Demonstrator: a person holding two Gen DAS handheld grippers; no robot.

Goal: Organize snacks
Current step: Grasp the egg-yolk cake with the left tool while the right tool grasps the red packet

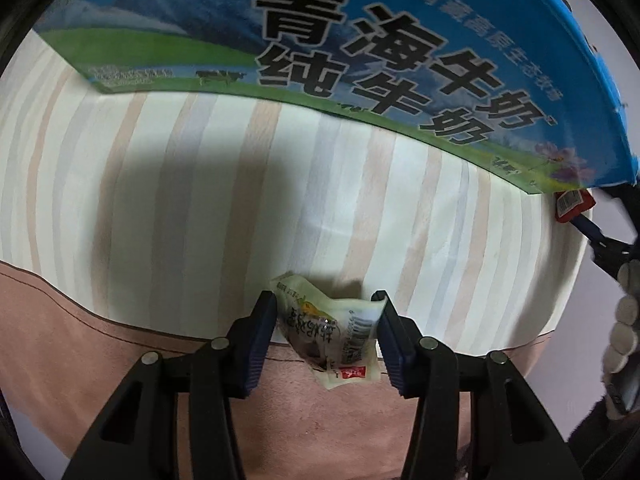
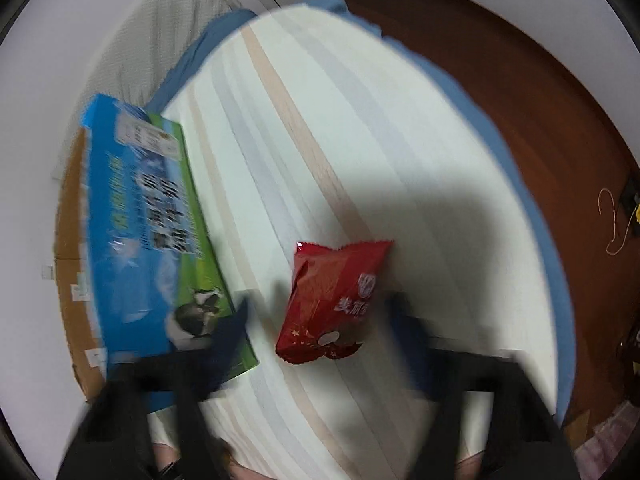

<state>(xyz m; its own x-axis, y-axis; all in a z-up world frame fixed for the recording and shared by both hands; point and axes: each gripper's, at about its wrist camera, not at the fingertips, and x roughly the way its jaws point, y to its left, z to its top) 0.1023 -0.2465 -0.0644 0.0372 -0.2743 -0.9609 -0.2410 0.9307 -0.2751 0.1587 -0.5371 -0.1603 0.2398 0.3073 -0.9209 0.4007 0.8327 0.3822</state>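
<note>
The left wrist camera looks low and close across the striped cloth point(image 1: 280, 168) at the milk box point(image 1: 360, 40), which fills its 12 o'clock. The right wrist camera looks down from higher; there the same box point(image 2: 152, 240) sits at 9 o'clock on the same cloth point(image 2: 340, 120).

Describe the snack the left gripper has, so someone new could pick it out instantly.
Start at the big blue-and-green milk carton box on the striped cloth. At the cloth's near edge, the left gripper pinches a small pale yellowish crinkled snack packet. Its barcode and dark contents set it apart from the glossy red snack packet, unheld between the right gripper's fingers.
</note>
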